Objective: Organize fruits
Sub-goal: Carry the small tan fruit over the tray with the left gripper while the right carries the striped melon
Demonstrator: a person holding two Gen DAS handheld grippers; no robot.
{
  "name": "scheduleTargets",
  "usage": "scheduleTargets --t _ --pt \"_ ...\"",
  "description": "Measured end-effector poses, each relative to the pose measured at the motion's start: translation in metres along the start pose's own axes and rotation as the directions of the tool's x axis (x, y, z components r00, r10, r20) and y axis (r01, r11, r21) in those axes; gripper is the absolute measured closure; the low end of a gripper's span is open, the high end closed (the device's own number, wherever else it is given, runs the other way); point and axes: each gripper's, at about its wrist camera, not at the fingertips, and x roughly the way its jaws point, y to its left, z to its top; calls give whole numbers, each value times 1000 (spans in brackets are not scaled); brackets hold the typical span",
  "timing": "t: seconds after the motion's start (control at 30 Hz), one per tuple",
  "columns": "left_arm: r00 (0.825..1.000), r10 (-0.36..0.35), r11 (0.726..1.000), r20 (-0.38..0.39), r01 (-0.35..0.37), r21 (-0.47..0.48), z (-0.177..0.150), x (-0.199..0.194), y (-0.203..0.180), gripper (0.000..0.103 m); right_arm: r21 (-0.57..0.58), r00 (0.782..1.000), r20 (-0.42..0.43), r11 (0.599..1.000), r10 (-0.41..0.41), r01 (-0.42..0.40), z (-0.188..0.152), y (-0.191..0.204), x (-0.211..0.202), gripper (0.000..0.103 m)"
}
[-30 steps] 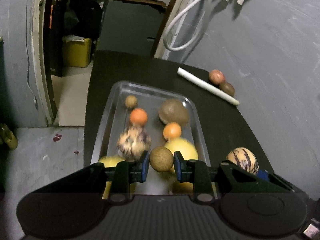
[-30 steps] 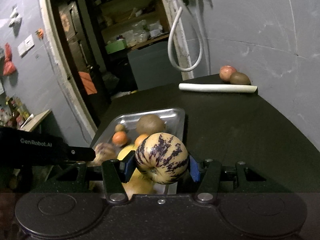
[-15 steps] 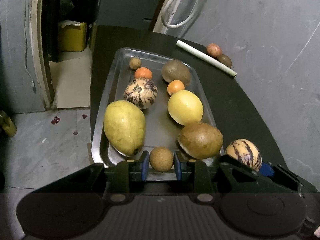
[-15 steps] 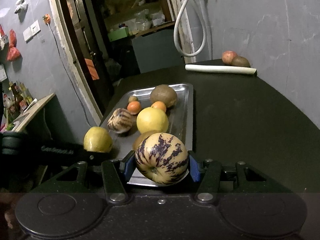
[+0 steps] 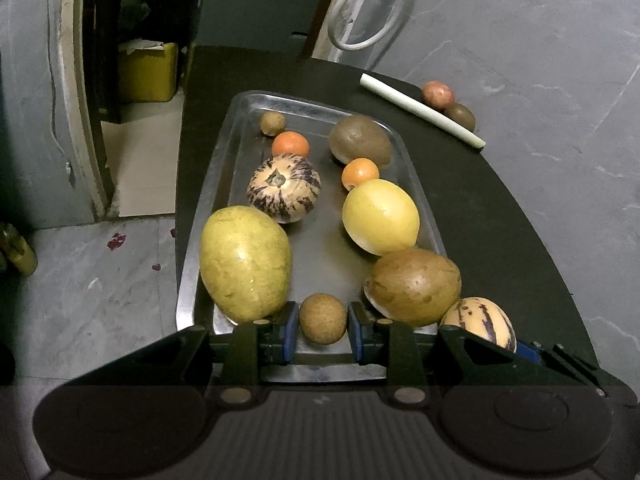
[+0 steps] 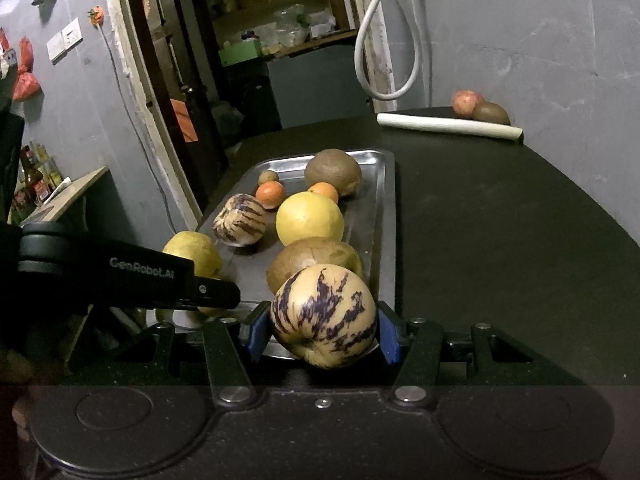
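A steel tray [image 5: 224,184] [image 6: 386,216] on a black table holds several fruits: a big yellow-green mango [image 5: 245,262], a striped melon [image 5: 283,187], a yellow round fruit [image 5: 380,216], a brown fruit [image 5: 414,286], two small oranges [image 5: 290,144] and a kiwi-like fruit [image 5: 360,142]. My left gripper [image 5: 322,320] is shut on a small brown round fruit [image 5: 322,319] over the tray's near edge. My right gripper [image 6: 323,330] is shut on a second striped melon [image 6: 323,314], beside the tray's near right corner; that melon [image 5: 478,322] also shows in the left wrist view.
A white roll [image 5: 420,110] lies at the table's far right, with a reddish fruit [image 5: 438,94] and a brown fruit [image 5: 460,116] behind it against the grey wall. A white hose [image 6: 384,60] hangs on the wall. A doorway and floor lie left of the table.
Both grippers drew back toward the tray's near end, keeping their fruits; the whole tray with the mango and brown fruit came into view. In the last half second the views barely shifted.
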Motion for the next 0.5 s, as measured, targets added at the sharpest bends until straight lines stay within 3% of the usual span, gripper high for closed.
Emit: scheduleTargets --t 0.5 --pt "1000 3 1000 9 -3 8 4 4 -1 74 -14 1000 3 1000 -19 19 6 0 22 47"
